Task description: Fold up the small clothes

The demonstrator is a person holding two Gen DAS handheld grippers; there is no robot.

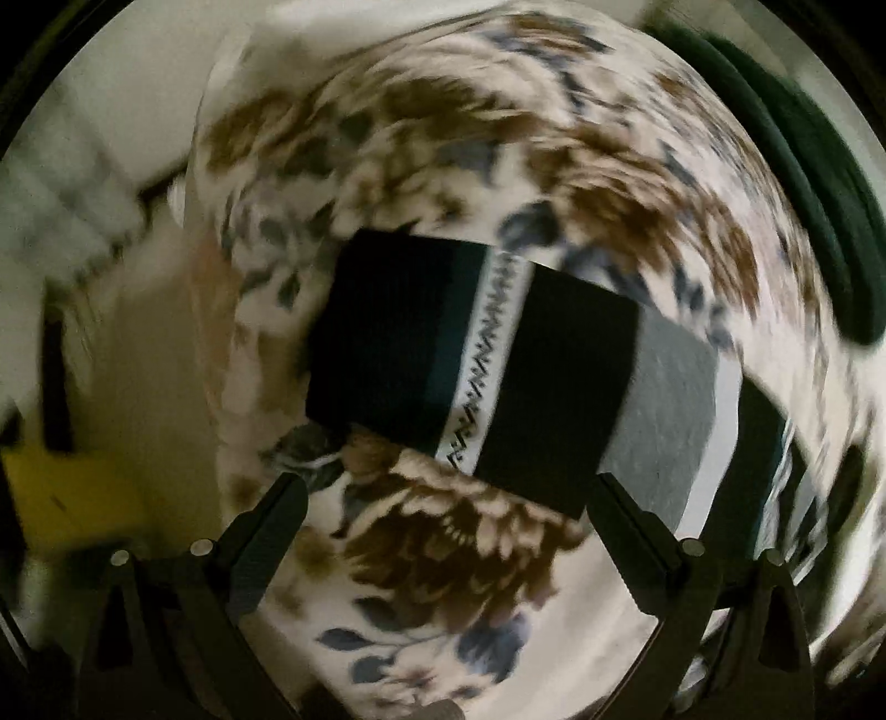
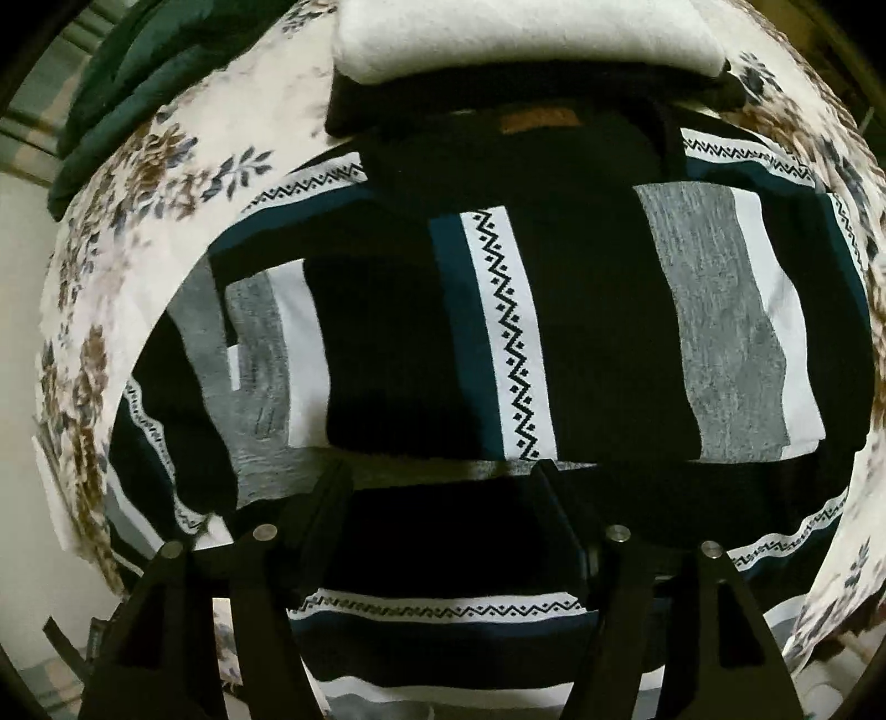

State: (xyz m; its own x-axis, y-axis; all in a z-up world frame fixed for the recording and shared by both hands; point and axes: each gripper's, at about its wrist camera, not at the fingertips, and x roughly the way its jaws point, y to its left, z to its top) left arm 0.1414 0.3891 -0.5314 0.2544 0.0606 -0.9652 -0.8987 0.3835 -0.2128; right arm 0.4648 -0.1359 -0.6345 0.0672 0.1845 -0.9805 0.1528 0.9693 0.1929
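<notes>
I read no writing on the folded black, grey and white zigzag-striped shirt on the floral bed sheet. My left claw and right claw stand open, empty.

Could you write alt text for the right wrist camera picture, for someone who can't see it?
A striped garment in black, grey, white and teal, with zigzag bands, lies partly folded on a floral bedspread. The right gripper hangs over it, jaws open and empty, and folded white cloth sits beyond.
</notes>
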